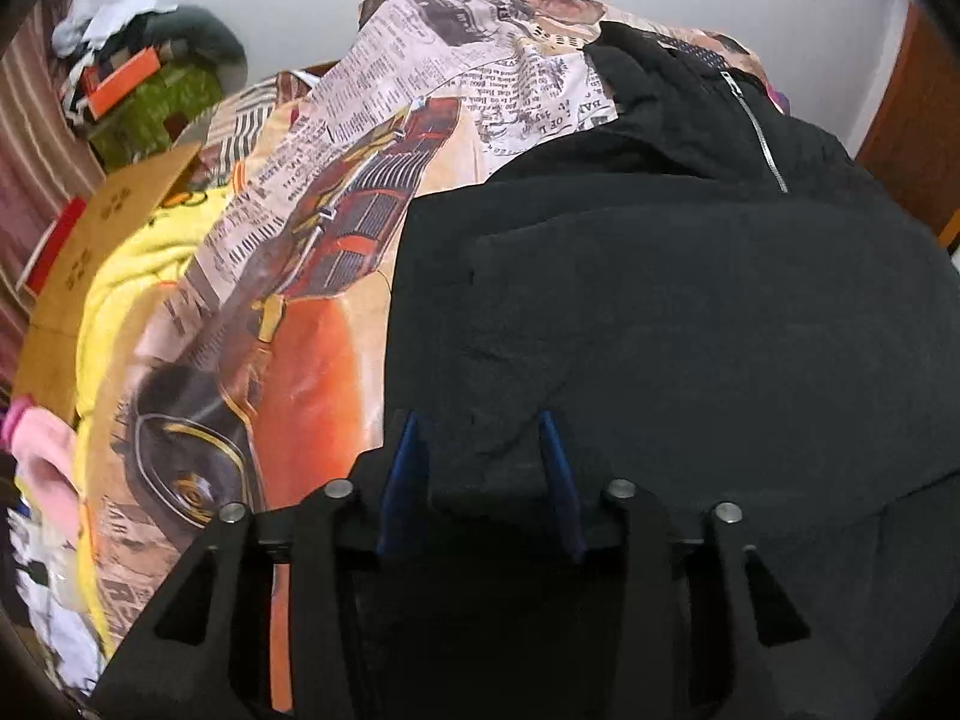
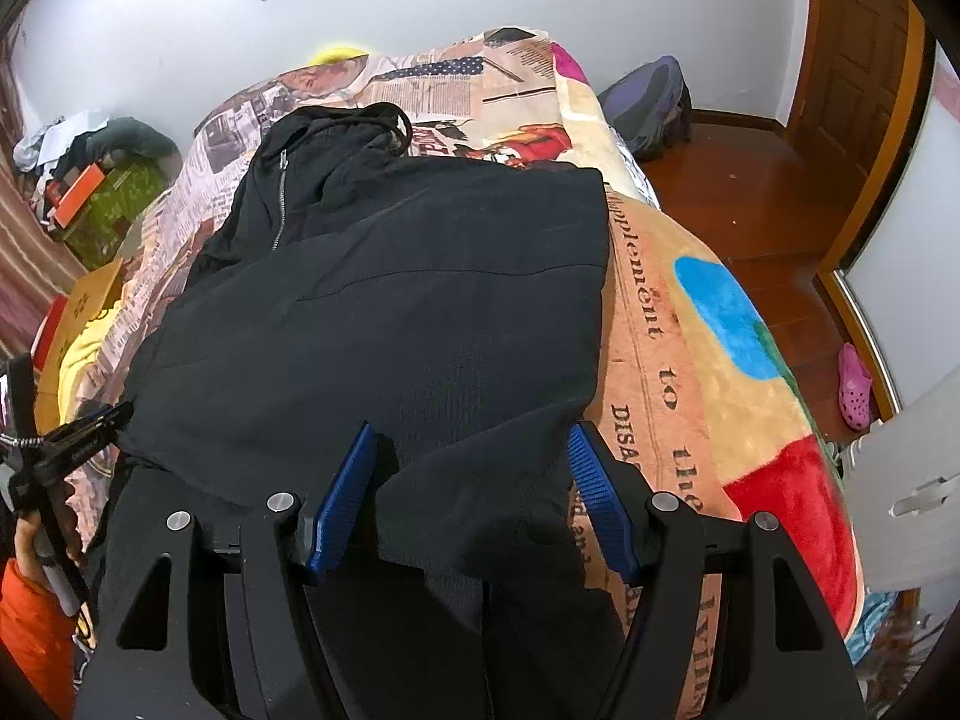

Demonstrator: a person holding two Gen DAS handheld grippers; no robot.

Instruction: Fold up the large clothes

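A large black zip hoodie [image 2: 384, 312] lies on a bed with a newspaper-print blanket [image 2: 690, 324], hood and zipper [image 2: 280, 204] at the far end. It also fills the right of the left wrist view [image 1: 690, 330]. My left gripper [image 1: 483, 426] is open, its blue fingers [image 1: 402, 468] straddling the near hem of the hoodie. My right gripper [image 2: 471, 438] is open too, fingers [image 2: 342, 492] on either side of a raised fold of the near hem. The left gripper also shows at the left edge of the right wrist view [image 2: 90, 426].
A yellow garment [image 1: 138, 276] and a cardboard box [image 1: 102, 240] lie left of the hoodie. A cluttered pile with a green box [image 2: 108, 204] stands by the wall. A backpack [image 2: 648, 102] and pink shoe [image 2: 852, 384] lie on the wooden floor at the right.
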